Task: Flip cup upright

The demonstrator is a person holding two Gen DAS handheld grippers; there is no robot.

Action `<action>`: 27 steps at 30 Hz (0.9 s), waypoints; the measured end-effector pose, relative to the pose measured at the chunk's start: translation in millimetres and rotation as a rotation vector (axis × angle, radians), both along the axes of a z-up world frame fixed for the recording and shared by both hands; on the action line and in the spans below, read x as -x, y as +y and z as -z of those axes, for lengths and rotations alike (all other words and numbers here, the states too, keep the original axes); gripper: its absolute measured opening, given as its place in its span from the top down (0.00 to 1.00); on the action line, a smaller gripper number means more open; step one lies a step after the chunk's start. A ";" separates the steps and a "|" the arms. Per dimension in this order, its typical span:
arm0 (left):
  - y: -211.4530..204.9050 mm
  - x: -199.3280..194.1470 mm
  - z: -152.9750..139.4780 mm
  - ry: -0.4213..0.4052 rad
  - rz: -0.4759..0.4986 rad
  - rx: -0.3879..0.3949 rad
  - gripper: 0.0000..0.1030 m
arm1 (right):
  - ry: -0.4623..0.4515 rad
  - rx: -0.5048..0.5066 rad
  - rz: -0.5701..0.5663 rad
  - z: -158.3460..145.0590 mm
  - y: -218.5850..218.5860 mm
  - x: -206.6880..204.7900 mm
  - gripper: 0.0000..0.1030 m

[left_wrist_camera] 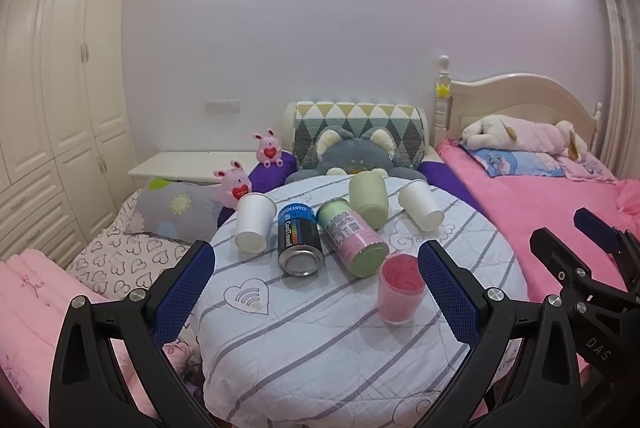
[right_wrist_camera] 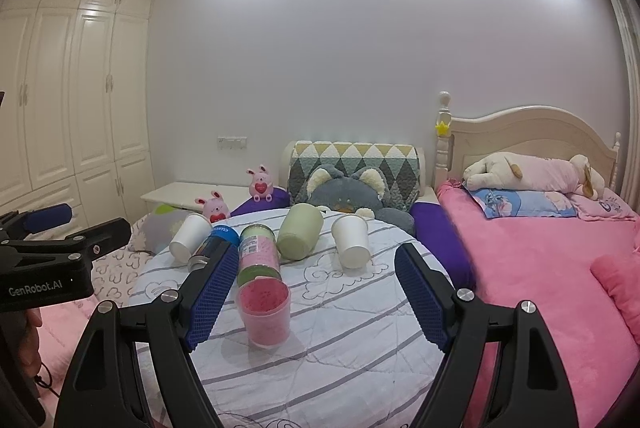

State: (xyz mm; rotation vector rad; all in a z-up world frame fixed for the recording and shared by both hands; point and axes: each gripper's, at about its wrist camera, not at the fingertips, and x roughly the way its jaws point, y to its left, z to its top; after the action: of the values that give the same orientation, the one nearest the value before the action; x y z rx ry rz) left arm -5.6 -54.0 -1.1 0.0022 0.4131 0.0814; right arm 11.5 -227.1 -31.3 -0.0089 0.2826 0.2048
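A pink cup (left_wrist_camera: 400, 290) (right_wrist_camera: 265, 312) stands upright, mouth up, on the round striped table (left_wrist_camera: 320, 348) (right_wrist_camera: 340, 348). Behind it, lying on their sides, are a white paper cup (left_wrist_camera: 254, 223) (right_wrist_camera: 189, 238), a black and blue can (left_wrist_camera: 298, 240) (right_wrist_camera: 212, 242), a pink and green can (left_wrist_camera: 352, 236) (right_wrist_camera: 258, 254), a pale green cup (left_wrist_camera: 368, 200) (right_wrist_camera: 300, 236) and a second white paper cup (left_wrist_camera: 421, 204) (right_wrist_camera: 352, 242). My left gripper (left_wrist_camera: 316, 298) is open and empty. My right gripper (right_wrist_camera: 316, 298) is open and empty, just behind the pink cup.
The table stands among beds: a pink bed (left_wrist_camera: 540, 212) (right_wrist_camera: 560, 268) on the right, heart-print bedding (left_wrist_camera: 116, 260) on the left. A grey plush cat (left_wrist_camera: 352, 152) and pink plush toys (left_wrist_camera: 236, 186) sit behind the table. A white wardrobe (left_wrist_camera: 60, 108) fills the left wall.
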 end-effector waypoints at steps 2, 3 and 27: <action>-0.6 -1.8 -0.3 -0.004 -0.001 0.002 0.00 | -0.004 -0.002 0.006 0.8 -2.3 -1.3 0.21; -1.5 -3.3 0.0 -0.002 -0.001 0.000 0.00 | -0.007 -0.003 0.012 1.9 -2.8 -1.7 0.21; -9.3 -23.2 8.6 0.043 0.005 -0.018 0.00 | 0.042 -0.013 0.001 11.2 -9.7 -20.2 0.21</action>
State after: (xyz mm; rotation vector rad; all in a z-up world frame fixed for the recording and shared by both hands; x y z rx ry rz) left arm 17.6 -63.3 -9.7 0.0230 0.4551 0.0807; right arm 31.8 -236.8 -42.5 0.0085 0.3229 0.2063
